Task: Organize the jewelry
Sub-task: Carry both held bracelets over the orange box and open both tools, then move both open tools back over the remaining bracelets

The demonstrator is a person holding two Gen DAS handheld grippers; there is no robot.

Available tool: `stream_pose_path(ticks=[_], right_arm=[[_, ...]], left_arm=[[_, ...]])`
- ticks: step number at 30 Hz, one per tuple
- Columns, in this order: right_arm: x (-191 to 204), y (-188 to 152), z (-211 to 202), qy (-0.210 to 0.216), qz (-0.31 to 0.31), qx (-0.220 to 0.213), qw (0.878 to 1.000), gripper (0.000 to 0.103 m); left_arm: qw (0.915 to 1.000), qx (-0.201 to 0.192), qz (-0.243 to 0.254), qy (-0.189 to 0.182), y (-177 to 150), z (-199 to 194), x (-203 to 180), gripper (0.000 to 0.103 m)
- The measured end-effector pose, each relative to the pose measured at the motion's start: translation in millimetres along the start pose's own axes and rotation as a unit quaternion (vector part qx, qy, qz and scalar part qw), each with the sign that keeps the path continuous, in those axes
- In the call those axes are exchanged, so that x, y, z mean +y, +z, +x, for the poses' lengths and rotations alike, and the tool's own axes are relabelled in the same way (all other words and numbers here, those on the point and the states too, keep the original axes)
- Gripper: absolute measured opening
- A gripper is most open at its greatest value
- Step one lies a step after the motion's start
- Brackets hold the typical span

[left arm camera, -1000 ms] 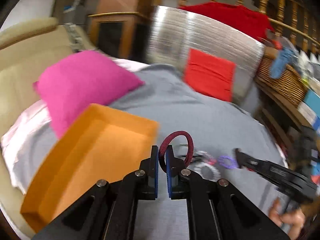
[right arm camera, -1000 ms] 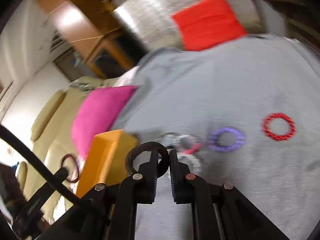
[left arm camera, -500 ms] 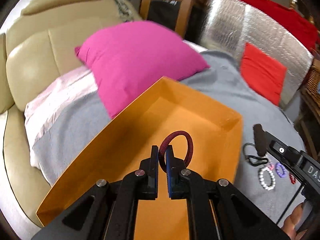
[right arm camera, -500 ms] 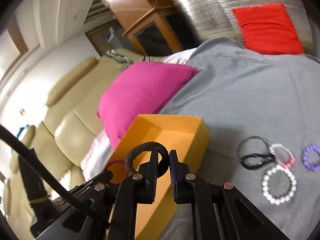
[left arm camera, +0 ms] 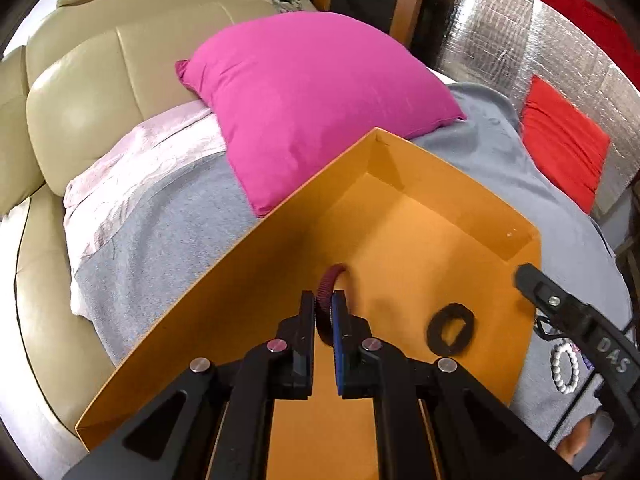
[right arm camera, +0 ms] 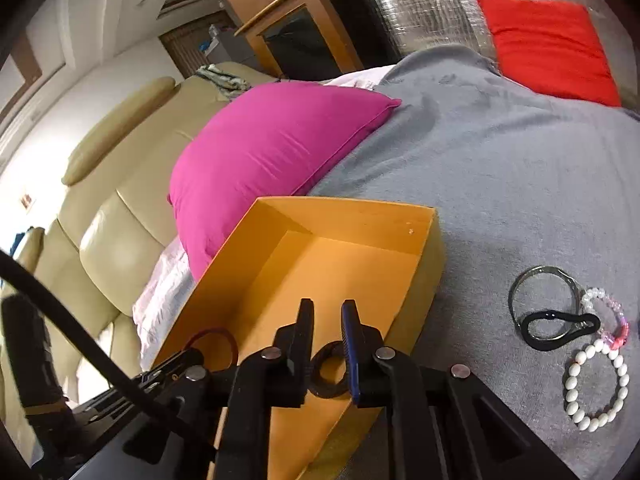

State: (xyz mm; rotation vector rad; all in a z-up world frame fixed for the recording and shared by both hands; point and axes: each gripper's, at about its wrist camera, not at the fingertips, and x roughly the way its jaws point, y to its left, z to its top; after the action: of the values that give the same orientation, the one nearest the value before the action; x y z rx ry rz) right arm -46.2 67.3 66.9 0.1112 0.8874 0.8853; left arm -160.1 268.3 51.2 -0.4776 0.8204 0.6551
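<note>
Left gripper [left arm camera: 324, 312] clamped on maroon corded ring bracelet [left arm camera: 329, 284], over orange cardboard box [left arm camera: 400, 240] | right gripper [right arm camera: 328, 324] jaws opening; black fabric ring [right arm camera: 330, 376] below them, on box floor

Orange box [left arm camera: 448, 216]: matt card. Grey blanket [right arm camera: 520, 168]: fuzzy knit cloth. Pink cushion [left arm camera: 320, 112]: smooth woven fabric. Sofa [left arm camera: 100, 80]: glossy beige leather. White bead bracelet [right arm camera: 596, 384]: glossy. Maroon bracelet [left arm camera: 326, 290]: ribbed cord. Silver panel [left arm camera: 520, 52]: shiny quilted foil.
</note>
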Motion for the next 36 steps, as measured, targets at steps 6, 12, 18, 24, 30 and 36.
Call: stream_pose_path(ticks=[6,12,18,24,30,36], right_arm=[[-16,3,-21,-0.012,0.011,-0.016,1.000,0.017],[-53,6,-51,-0.037,0.042,-0.022,0.998,0.032],[-110,8,-86,-0.063,0.096,-0.030,0.993,0.041],[-162,3,-114,-0.083,0.150,-0.027,0.985,0.041],[-185,-9,-114,-0.088,0.159,0.018,0.983,0.041],[-189,-25,-96,-0.093,0.149,0.067,0.982,0.041]], left_arm=[[0.9999,-0.013,-0.010,0.005,1,-5,0,0.027],[0.9983,-0.053,0.021,0.014,-1,-19,-22,0.028],[0.9905,-0.112,0.076,0.024,-6,-40,-52,0.037],[0.9804,-0.161,0.112,0.019,-11,-58,-79,0.042],[0.9759,-0.171,0.136,-0.007,-21,-64,-107,0.047],[0.9722,-0.156,0.172,-0.031,-36,-60,-141,0.048]])
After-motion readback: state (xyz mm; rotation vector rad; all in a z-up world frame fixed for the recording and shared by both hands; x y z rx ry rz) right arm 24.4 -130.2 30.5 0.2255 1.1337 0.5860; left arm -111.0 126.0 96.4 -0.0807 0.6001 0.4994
